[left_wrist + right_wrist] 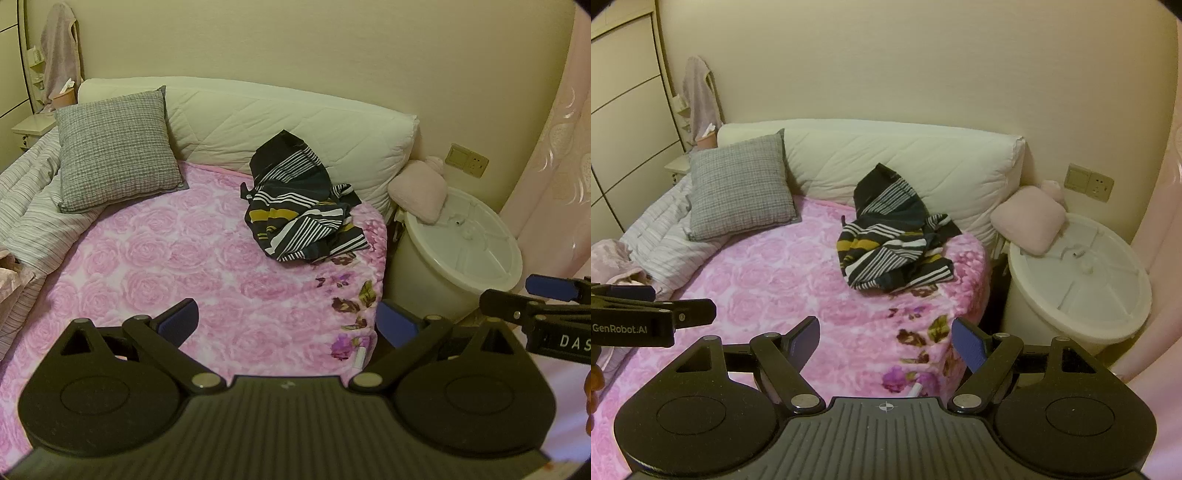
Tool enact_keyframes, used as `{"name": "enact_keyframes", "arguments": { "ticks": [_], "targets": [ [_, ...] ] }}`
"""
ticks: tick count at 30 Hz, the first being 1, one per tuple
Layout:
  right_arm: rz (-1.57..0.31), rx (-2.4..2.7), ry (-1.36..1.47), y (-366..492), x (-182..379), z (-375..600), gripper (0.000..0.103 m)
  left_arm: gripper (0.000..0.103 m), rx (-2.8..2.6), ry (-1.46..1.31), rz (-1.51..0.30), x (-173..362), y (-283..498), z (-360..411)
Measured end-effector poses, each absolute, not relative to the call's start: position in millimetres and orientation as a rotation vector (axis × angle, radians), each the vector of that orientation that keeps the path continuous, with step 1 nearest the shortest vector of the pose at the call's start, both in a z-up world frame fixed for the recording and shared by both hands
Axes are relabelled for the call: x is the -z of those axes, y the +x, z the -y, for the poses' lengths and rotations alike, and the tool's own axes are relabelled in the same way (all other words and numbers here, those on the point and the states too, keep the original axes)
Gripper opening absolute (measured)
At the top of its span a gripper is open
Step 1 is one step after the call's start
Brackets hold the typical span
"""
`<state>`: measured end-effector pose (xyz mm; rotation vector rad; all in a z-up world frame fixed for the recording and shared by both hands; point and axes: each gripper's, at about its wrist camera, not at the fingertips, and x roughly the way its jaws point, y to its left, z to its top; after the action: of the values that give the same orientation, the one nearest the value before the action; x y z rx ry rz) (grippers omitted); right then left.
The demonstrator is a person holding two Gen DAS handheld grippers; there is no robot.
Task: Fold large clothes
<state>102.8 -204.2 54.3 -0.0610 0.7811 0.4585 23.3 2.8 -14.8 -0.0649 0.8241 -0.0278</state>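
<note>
A dark garment (299, 199) (894, 240) with white and mustard stripes lies crumpled on the pink rose blanket (177, 266) (783, 280), near the bed's far right corner by the white headboard cushion. My left gripper (288, 319) hovers open over the blanket's near part, well short of the garment, with nothing between its blue pads. My right gripper (886, 341) is open too and empty, over the blanket's near right edge. In the left wrist view the right gripper's side shows at the far right, and in the right wrist view the left one shows at the far left.
A grey checked pillow (118, 147) (742, 188) leans at the back left on a striped quilt (33, 221). Right of the bed stands a white lidded bin (465, 258) (1082, 280) with a pink cushion (419, 194) on it. A wall socket (1089, 183) is behind.
</note>
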Motion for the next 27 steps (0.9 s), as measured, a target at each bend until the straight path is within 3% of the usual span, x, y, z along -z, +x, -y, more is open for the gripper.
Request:
{"name": "enact_keyframes", "arguments": {
  "ticks": [27],
  "targets": [
    [-0.859,-0.501,-0.090,178,-29,183,0.076,0.101,-0.030,-0.064,-0.882,30,91,-13]
  ]
}}
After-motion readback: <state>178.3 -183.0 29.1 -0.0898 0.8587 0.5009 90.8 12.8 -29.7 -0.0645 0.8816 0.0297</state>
